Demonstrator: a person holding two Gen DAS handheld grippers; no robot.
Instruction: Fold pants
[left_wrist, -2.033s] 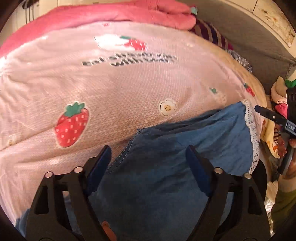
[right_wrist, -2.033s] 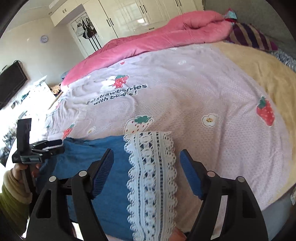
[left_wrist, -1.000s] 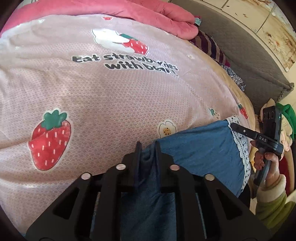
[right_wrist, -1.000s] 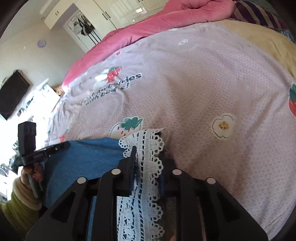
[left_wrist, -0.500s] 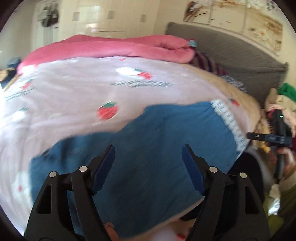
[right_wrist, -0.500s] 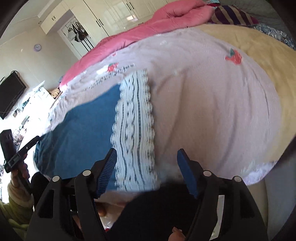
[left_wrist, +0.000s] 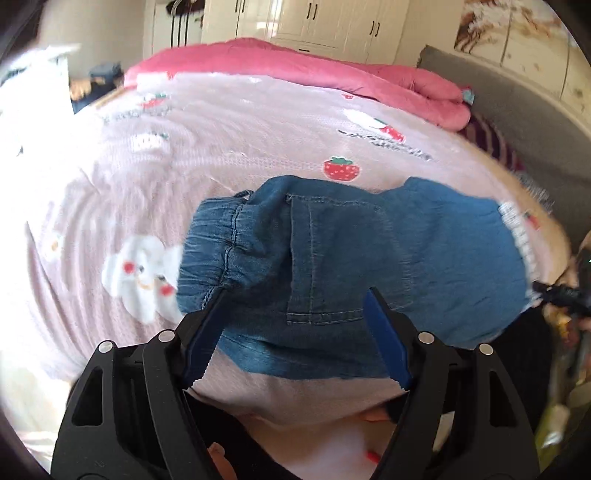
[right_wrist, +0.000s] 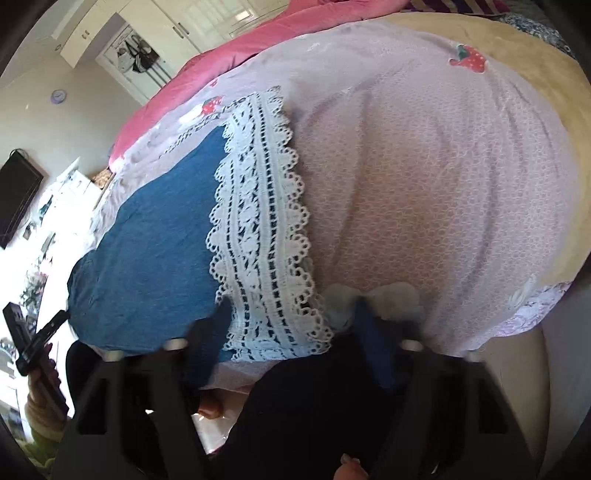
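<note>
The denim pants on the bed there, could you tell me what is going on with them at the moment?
A person with a gripper in each hand is folding blue denim pants on a pink strawberry-print bedspread. The pants lie flat, elastic waistband at one end, white lace hem at the other. The left gripper hangs open near the waistband, holding nothing. The right gripper, at the lace hem, has just been closing, with no cloth clearly pinched.

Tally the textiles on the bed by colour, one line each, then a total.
Blue: 1, the pants
Pale pink with strawberries: 1, the bedspread
Bright pink: 1, the quilt
Beige: 1, the blanket
Striped: 1, the cushion
Total: 5
</note>
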